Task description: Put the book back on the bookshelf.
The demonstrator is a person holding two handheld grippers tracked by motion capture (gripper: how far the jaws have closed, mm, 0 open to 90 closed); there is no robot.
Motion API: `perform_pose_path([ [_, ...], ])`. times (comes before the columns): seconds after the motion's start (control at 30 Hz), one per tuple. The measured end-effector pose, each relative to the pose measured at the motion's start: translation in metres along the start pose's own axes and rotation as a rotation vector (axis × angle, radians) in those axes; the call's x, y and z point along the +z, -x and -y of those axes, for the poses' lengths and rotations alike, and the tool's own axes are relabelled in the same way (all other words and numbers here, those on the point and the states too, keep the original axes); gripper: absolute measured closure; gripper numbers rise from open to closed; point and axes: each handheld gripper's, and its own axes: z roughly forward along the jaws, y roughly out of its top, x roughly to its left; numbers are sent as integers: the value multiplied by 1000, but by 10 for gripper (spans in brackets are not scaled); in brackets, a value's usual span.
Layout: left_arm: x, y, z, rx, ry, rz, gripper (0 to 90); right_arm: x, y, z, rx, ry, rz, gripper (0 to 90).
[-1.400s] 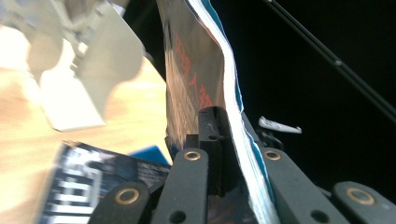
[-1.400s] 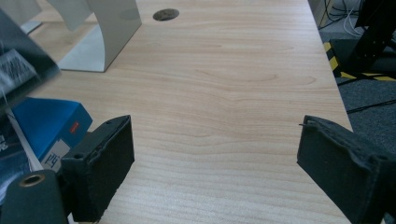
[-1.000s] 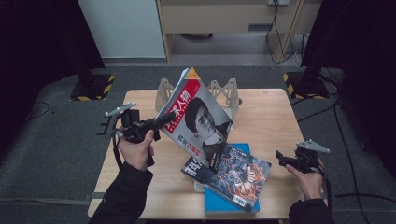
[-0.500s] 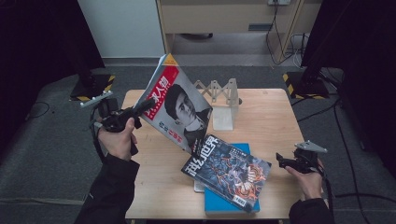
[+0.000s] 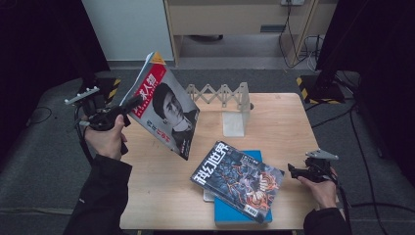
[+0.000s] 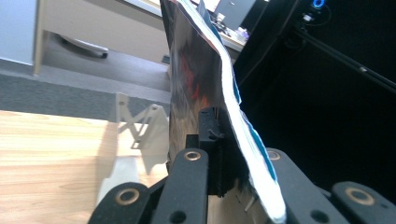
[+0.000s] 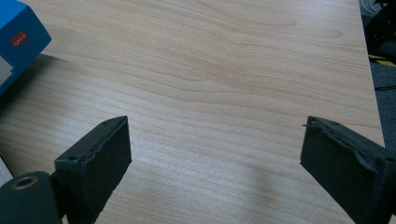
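My left hand-held gripper (image 5: 128, 105) pinches the magazine (image 5: 166, 110) at its 9 o'clock edge; it is thin, floppy and slippery, so I judge a grip near the spine safer.

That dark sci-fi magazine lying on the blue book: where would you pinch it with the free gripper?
Probably its right-hand edge, coming in level from the right with the open right gripper. The dark magazine lies flat and askew on the blue book, and that edge juts out past the book over the table, seemingly leaving room for a jaw underneath.
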Motion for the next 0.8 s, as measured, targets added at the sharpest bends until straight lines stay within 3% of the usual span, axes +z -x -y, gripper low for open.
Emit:
perform_pose_path([
  [0.4, 5, -17, -7, 45, 19, -127, 859, 2, -1, 0, -12, -3, 0, 88],
  [0.8, 30, -33, 2, 46, 23, -186, 859, 3, -2, 0, -22, -8, 1, 89],
])
